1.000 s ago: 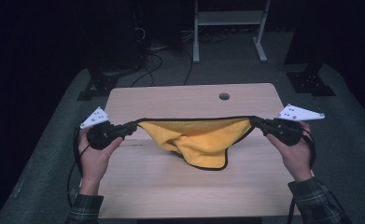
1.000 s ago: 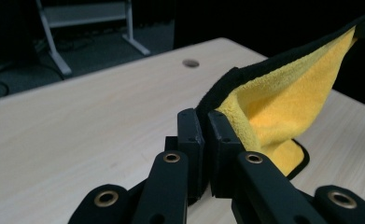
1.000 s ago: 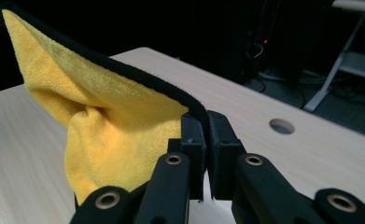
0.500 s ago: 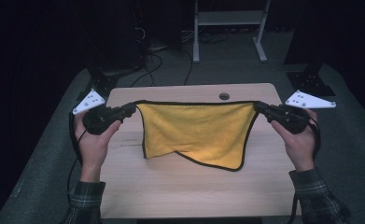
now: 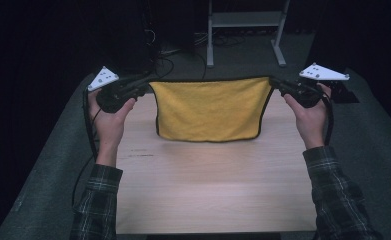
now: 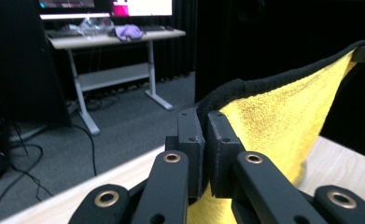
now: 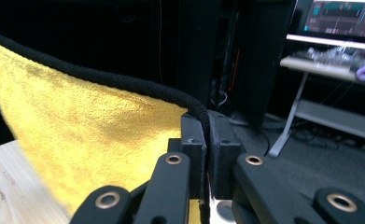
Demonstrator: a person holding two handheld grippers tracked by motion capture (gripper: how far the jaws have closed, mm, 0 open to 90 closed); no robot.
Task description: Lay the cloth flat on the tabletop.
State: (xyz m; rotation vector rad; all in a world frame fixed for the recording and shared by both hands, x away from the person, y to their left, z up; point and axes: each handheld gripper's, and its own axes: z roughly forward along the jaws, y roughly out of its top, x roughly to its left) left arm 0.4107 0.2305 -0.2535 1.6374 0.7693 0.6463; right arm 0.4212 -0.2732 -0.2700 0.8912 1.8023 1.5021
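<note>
The left gripper (image 5: 145, 90) has its jaws pressed together on the upper left corner of a yellow cloth (image 5: 210, 109); in the left gripper view that left gripper (image 6: 204, 133) pinches the black-bound hem between its two pads, and the yellow cloth (image 6: 283, 126) runs away from the jaws to the upper right; the right gripper (image 5: 277, 86) is likewise clamped on the upper right corner, and in the right gripper view the black hem passes down into the narrow slit of the right gripper (image 7: 207, 135) while the yellow cloth (image 7: 77, 140) spreads off to the left; between the two grippers the top hem is pulled taut and nearly straight, and the cloth hangs flat as a rectangle over the far half of the wooden table (image 5: 213, 195), its top edge about level with the table's far edge, its lower edge at or just above the wood, though I cannot tell whether it touches; the near half of the table is bare; no brand, label or legible writing shows on the cloth or grippers; the monitor (image 7: 343, 18) on a desk (image 6: 105, 39) behind carries screen content too blurred to read.
</note>
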